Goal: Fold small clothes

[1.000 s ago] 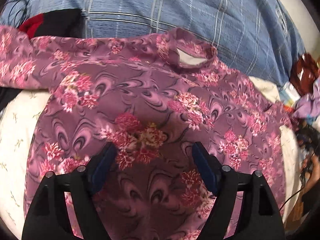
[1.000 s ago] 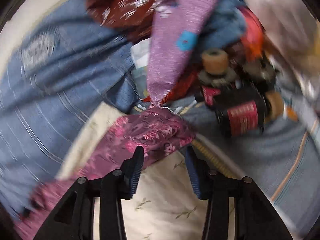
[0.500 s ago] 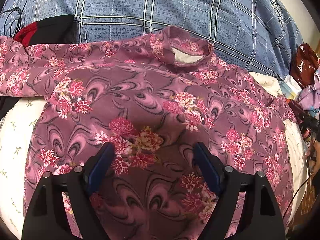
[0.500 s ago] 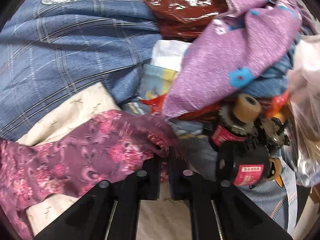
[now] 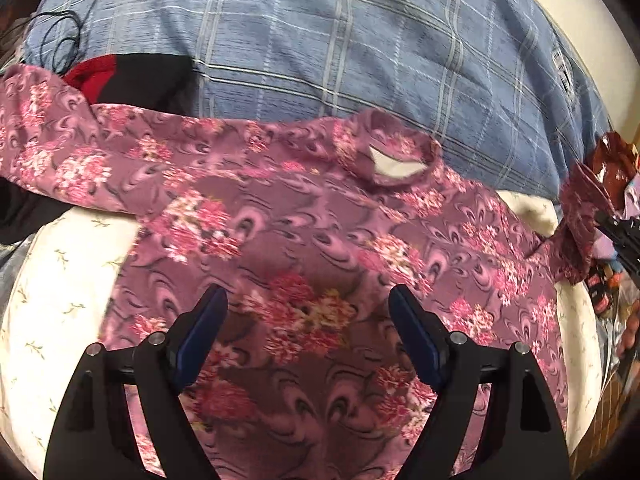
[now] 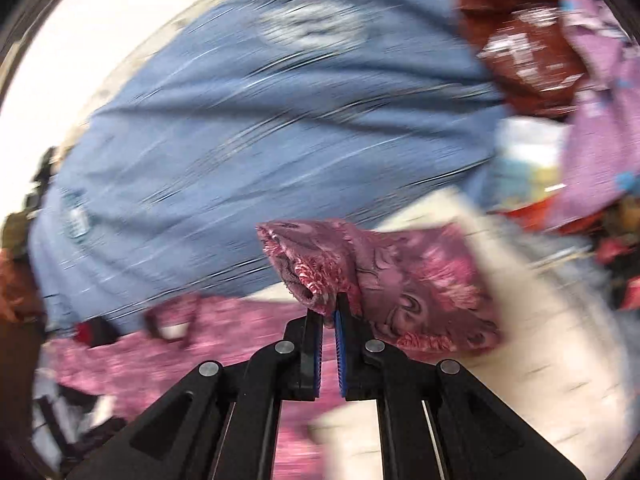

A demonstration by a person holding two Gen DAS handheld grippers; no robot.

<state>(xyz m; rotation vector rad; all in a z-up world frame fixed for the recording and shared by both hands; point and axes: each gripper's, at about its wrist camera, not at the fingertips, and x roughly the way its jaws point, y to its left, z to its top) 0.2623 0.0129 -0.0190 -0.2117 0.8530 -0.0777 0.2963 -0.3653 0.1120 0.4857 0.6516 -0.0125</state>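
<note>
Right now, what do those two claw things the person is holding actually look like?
Both look alike. The left gripper and right gripper each have two angular matte-black fingers with triangular cut-outs, round silver pivot pins and dark blue ribbed pads inside the tips. No cables, markings or sleeves show.

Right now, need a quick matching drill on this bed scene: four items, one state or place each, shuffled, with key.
1. left hand-held gripper
2. right hand-held gripper
3. floral shirt
4. blue plaid blanket

A. lies behind the collar
B. jaws wide apart, nothing gripped
C. spread flat on the cream sheet
D. shut on the sleeve cuff

Pairs: 1-B, 2-D, 3-C, 4-A
</note>
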